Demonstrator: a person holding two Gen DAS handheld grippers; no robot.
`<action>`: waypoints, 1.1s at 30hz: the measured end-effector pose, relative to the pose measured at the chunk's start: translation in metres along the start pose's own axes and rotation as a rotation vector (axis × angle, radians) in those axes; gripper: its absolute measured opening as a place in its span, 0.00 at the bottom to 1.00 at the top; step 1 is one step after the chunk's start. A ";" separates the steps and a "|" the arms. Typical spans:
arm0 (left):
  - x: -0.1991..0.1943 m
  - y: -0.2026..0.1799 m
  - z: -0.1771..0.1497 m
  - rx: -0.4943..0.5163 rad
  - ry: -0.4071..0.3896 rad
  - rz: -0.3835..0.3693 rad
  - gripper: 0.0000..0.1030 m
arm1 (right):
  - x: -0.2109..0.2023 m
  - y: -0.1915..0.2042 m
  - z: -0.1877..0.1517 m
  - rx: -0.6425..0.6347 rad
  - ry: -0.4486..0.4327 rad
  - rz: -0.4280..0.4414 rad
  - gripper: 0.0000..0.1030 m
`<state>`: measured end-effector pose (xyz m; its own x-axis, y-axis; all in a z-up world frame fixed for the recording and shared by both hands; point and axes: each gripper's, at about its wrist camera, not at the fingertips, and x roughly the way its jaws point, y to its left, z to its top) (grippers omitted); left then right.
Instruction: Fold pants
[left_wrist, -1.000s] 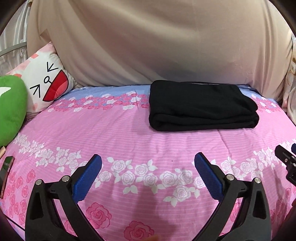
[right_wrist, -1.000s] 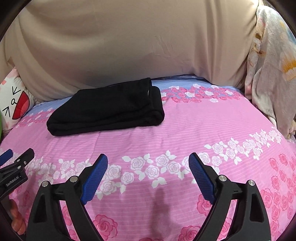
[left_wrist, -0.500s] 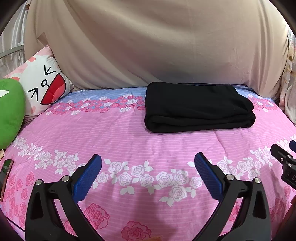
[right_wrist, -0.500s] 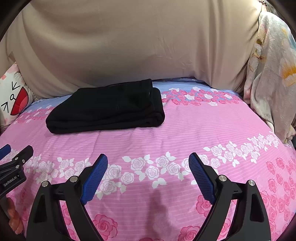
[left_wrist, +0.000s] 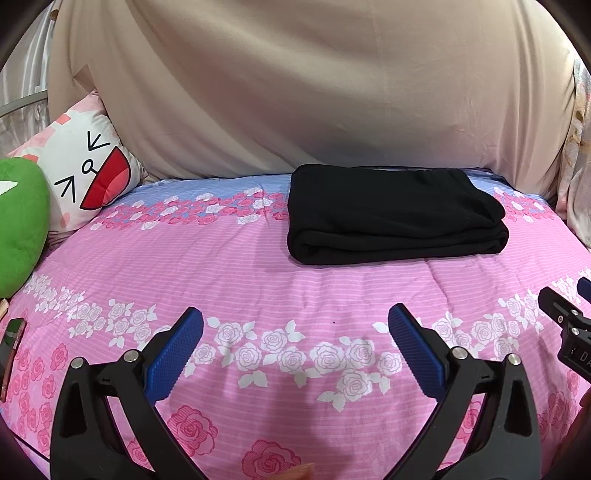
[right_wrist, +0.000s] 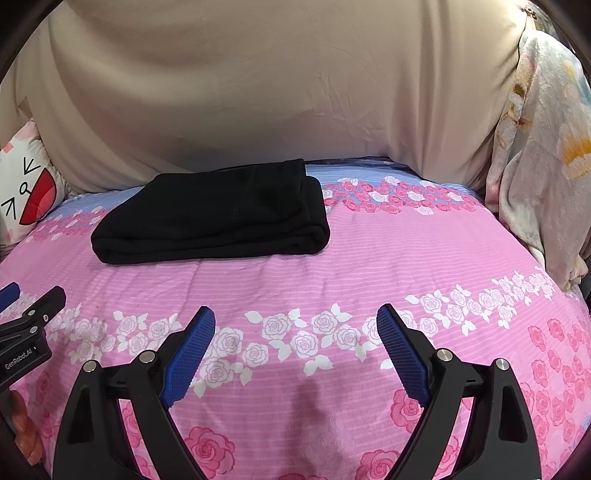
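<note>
The pants (left_wrist: 395, 214) lie on the bed (left_wrist: 258, 266) as a neat black rectangle of several stacked layers, the rounded fold edge facing the cameras. By the look of it, the folding is done; at most a little squaring-up is left. In the left view the bundle sits at about one o'clock, in the right view at about eleven, well apart from both tools. The left gripper (left_wrist: 295, 332) hovers low over the sheet with its jaws spread wide and nothing between them; the right gripper (right_wrist: 295, 328) is the same, wide apart and empty. The bed wears a pink rose-print sheet with a blue band at the far side. A beige drape (left_wrist: 314, 92) hangs behind, a cartoon pillow (left_wrist: 81, 173) and green plush (left_wrist: 18, 229) at nine to ten o'clock, floral cloth (right_wrist: 543, 147) at two.
</note>
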<state>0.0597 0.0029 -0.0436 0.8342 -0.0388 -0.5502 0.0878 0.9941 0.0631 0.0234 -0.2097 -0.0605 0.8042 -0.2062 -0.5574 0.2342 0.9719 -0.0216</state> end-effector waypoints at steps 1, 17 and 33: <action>0.000 0.000 0.000 0.000 0.000 0.001 0.95 | 0.000 0.000 0.000 0.000 0.001 0.000 0.84; 0.000 0.000 0.000 0.000 -0.001 0.000 0.95 | 0.000 -0.001 0.000 -0.005 -0.001 -0.001 0.84; -0.001 -0.003 0.002 0.005 -0.006 -0.002 0.95 | 0.000 -0.002 0.000 -0.007 -0.002 -0.001 0.84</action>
<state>0.0599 -0.0001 -0.0419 0.8373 -0.0411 -0.5453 0.0918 0.9936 0.0660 0.0234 -0.2116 -0.0605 0.8050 -0.2070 -0.5560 0.2308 0.9726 -0.0280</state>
